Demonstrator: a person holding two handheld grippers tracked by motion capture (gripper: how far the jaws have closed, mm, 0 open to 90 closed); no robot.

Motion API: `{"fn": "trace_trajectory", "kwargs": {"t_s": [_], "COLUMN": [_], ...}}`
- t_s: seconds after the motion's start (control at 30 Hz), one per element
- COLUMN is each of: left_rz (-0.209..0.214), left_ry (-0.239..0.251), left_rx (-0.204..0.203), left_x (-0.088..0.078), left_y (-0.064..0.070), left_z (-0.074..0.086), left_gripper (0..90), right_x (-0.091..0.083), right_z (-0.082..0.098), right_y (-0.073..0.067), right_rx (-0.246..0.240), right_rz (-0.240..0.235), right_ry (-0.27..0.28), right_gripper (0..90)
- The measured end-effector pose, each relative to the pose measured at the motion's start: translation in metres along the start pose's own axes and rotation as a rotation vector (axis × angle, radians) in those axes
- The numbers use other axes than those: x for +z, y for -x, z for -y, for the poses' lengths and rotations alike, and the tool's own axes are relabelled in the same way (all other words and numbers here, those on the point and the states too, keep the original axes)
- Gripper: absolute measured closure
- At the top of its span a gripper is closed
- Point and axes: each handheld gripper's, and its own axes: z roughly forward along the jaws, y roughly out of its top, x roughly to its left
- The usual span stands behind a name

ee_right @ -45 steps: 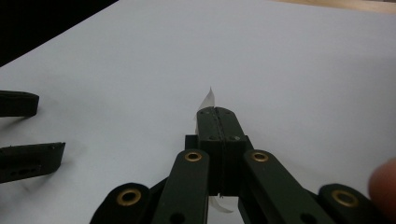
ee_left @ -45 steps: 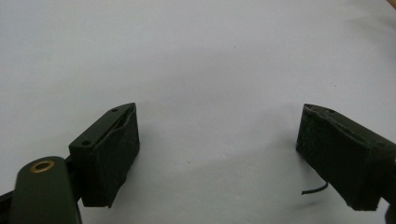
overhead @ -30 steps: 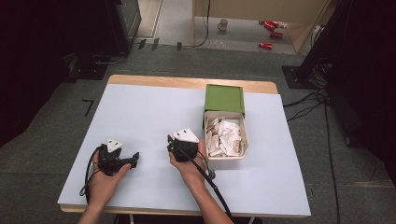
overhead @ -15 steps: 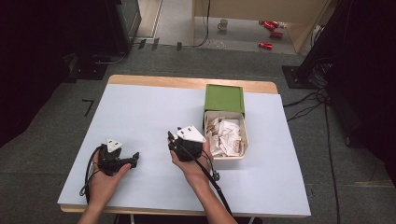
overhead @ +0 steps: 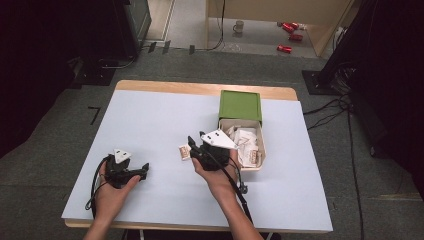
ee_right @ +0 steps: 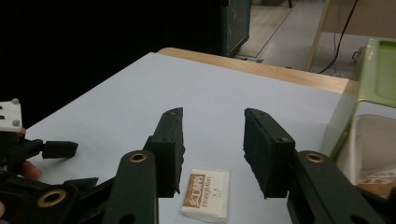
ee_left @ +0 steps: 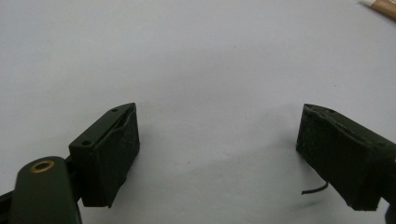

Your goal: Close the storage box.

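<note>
A small white packet with a brown printed panel (overhead: pixel 185 151) lies flat on the pale blue table (overhead: pixel 150 120). My right gripper (overhead: pixel 193 146) hangs just above and to the right of it. In the right gripper view the packet (ee_right: pixel 205 193) sits on the table below the jaws of that gripper (ee_right: pixel 213 119), which stand open with nothing between them and have just been opening a little. My left gripper (overhead: pixel 145 170) rests low over the near left of the table, its jaws (ee_left: pixel 217 126) wide apart over bare surface.
A cream box (overhead: pixel 262 161) holding several white packets (overhead: pixel 246 141) stands right of my right hand, its green lid (overhead: pixel 240 105) raised behind it. The edge of a packet (ee_left: pixel 380 5) shows at the top right of the left gripper view. The left gripper (ee_right: pixel 70 165) appears at the right gripper view's left edge.
My right hand has lifted and drifted left from the box side. The packet now shows on the table beside its jaws. The left hand has stayed put.
</note>
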Motion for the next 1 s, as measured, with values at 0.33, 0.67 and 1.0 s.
{"fn": "trace_trajectory", "kwargs": {"t_s": [0.33, 0.67, 1.0], "left_rz": [-0.001, -0.001, -0.001], "left_ry": [0.004, 0.0, 0.001], "left_rx": [-0.004, 0.001, 0.001], "left_x": [0.0, 0.0, 0.0], "left_y": [0.0, 0.0, 0.0], "left_z": [0.0, 0.0, 0.0], "left_gripper": [13.7, 13.7, 13.7], "right_x": [-0.024, -0.044, -0.059], "right_z": [-0.01, -0.01, -0.006], "right_y": [0.026, 0.054, 0.077], "right_rx": [0.022, 0.048, 0.068], "right_rz": [0.043, 0.107, 0.162], "right_ry": [0.033, 0.044, 0.057], "right_gripper": [58.2, 58.2, 58.3]}}
